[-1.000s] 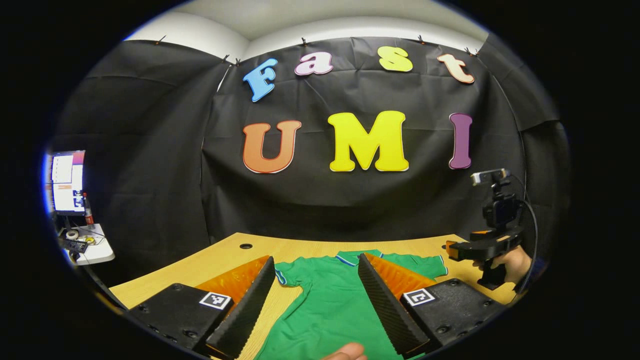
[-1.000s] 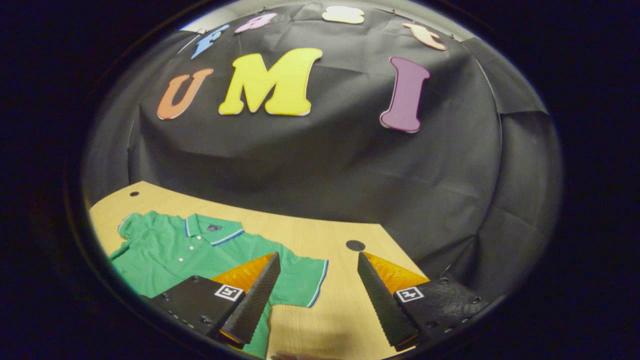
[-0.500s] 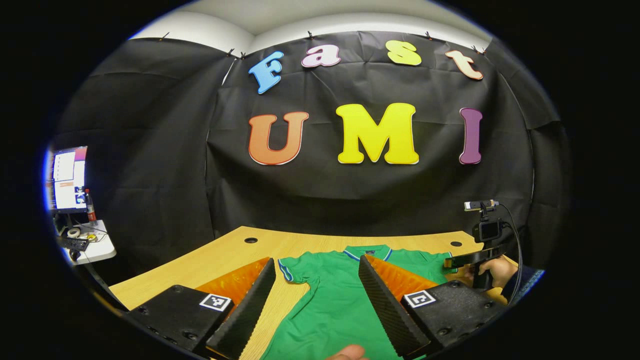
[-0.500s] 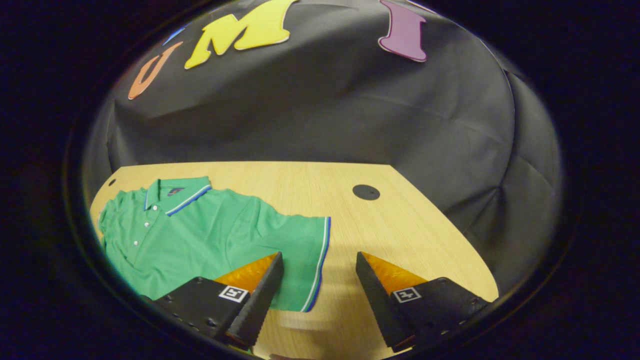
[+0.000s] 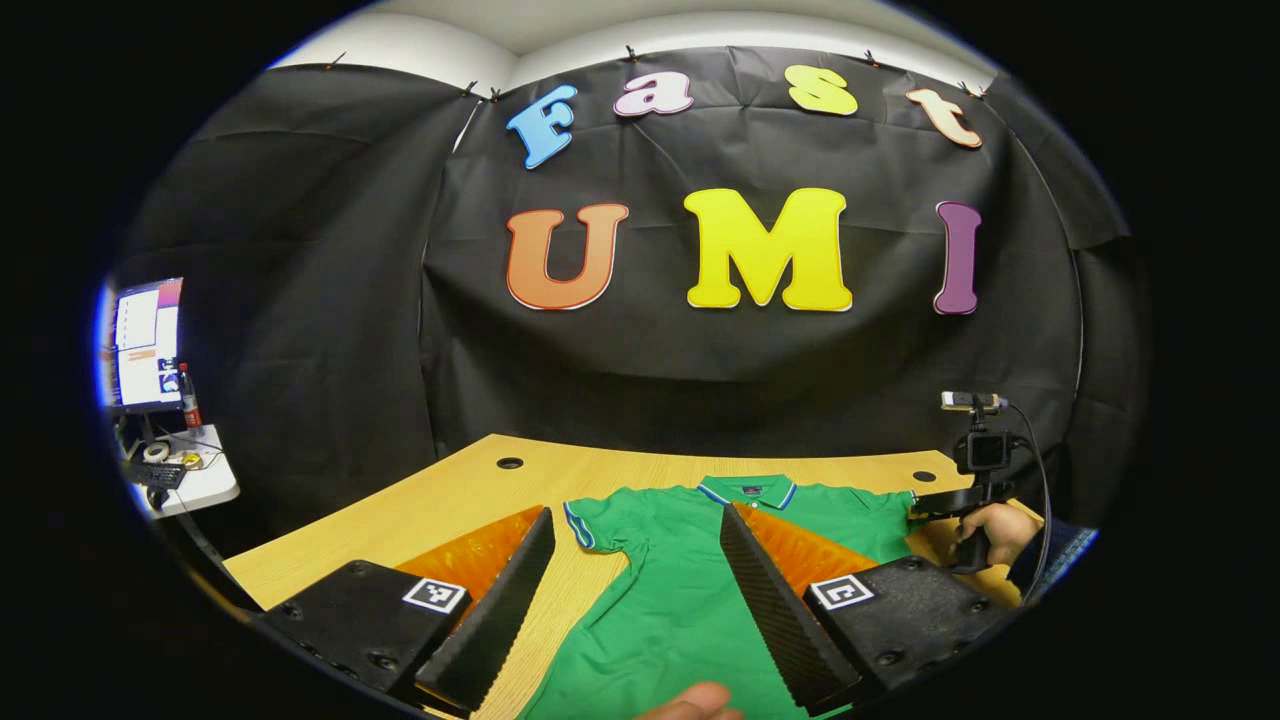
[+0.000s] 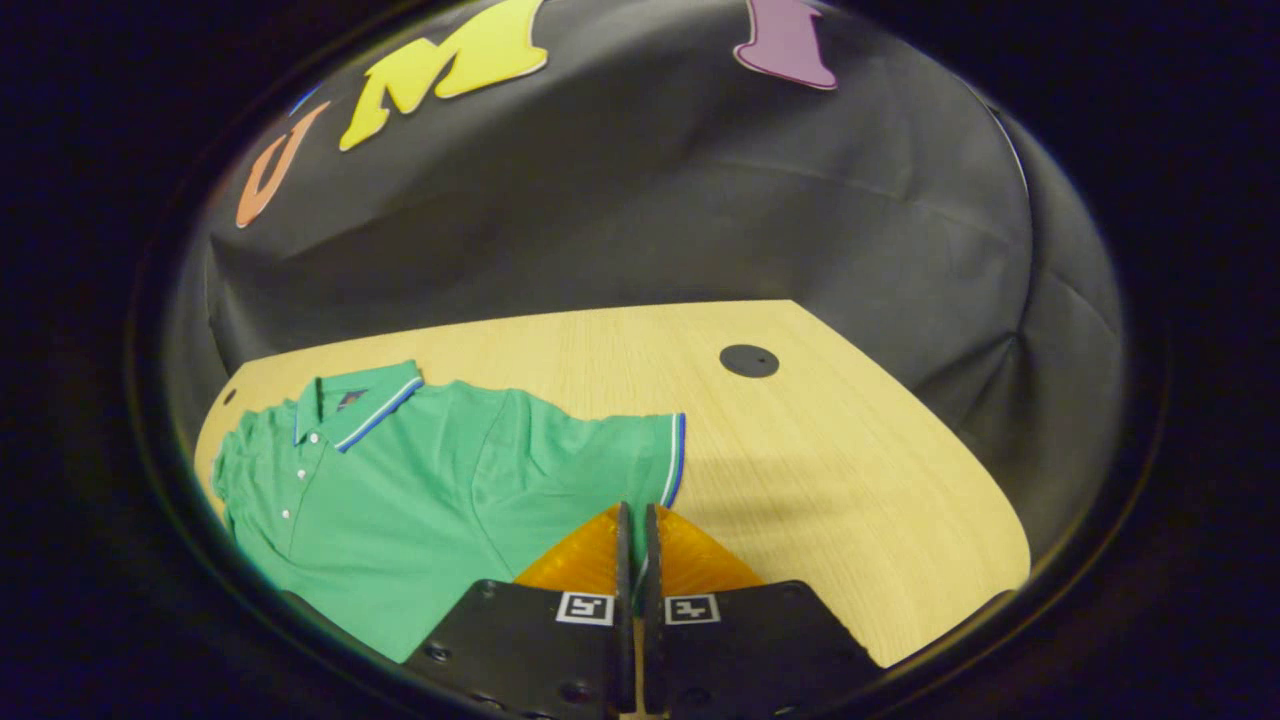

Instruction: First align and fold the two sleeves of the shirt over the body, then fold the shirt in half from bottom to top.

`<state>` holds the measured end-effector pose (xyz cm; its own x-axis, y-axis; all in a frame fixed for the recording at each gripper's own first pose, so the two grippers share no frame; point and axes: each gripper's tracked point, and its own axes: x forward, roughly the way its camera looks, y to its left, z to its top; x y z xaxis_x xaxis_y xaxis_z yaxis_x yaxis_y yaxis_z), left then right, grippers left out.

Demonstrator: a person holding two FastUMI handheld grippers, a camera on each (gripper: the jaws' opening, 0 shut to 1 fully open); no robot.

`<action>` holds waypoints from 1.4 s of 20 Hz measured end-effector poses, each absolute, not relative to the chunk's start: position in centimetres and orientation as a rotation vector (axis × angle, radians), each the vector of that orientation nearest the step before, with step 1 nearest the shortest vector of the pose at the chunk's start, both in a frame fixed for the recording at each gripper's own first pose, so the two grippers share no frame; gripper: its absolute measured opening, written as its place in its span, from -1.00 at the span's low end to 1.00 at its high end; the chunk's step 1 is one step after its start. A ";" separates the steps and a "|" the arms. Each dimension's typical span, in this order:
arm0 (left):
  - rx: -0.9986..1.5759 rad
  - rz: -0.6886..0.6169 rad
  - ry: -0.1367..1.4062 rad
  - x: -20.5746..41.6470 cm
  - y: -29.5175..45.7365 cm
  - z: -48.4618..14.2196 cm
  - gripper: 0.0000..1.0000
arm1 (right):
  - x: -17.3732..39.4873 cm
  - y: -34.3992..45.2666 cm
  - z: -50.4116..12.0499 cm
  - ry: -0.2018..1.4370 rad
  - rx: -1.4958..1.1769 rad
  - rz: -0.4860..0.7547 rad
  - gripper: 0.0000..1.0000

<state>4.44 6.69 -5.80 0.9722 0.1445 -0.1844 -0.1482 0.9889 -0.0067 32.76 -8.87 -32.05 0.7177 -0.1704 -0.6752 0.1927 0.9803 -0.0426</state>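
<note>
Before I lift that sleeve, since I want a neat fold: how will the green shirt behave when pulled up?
The green shirt lies flat with soft creases, so it is probably floppy and will drape from the right gripper, which looks shut at the sleeve hem. It seems light. The smooth wooden table may let the body slide, so lift slowly.

Green polo shirt (image 6: 420, 480), flat on table, sleeves unfolded, collar w/ striped trim

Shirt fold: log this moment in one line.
shirt: flat, unfolded | right gripper: shut on sleeve hem | left gripper: open, above shirt
</note>
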 end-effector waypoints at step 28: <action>-0.052 0.189 0.170 5.1 7.3 -5.5 1.00 | 27.2 5.4 -9.6 0.302 0.014 0.172 0.89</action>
